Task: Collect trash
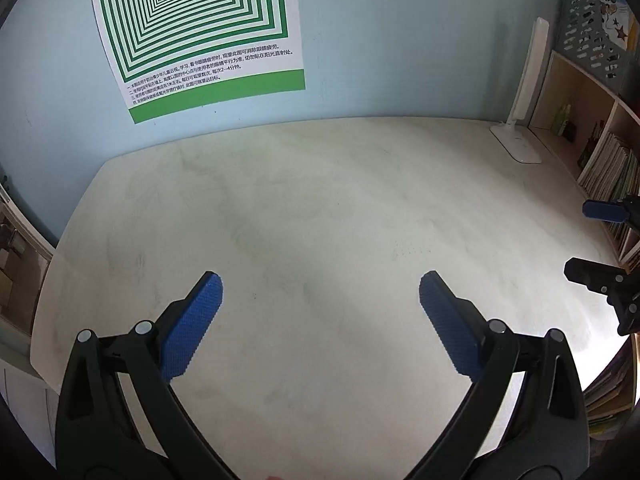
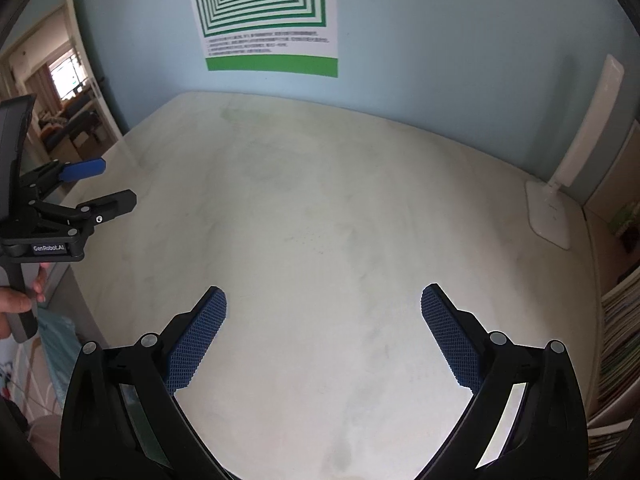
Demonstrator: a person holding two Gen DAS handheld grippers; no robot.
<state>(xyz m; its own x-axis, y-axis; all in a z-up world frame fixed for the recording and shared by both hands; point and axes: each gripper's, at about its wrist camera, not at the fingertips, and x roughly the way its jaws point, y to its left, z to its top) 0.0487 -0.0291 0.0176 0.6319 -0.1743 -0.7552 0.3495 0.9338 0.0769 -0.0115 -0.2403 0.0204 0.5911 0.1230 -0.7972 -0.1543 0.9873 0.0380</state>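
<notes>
No trash shows in either view. My left gripper (image 1: 320, 284) hangs open above the pale desk top (image 1: 320, 200), its blue pads wide apart with nothing between them. My right gripper (image 2: 323, 296) is open too, over the same desk top (image 2: 320, 184), and holds nothing. In the left wrist view the right gripper (image 1: 578, 240) pokes in at the right edge, fingers apart. In the right wrist view the left gripper (image 2: 118, 184) appears at the left edge, open, with a hand (image 2: 16, 304) on its handle.
A white desk lamp (image 1: 520, 120) stands at the back right corner, also the lamp (image 2: 560, 200). Shelves with books (image 1: 608, 176) flank the desk on the right. A green and white poster (image 1: 196, 32) hangs on the blue wall. A doorway (image 2: 60, 112) opens at the left.
</notes>
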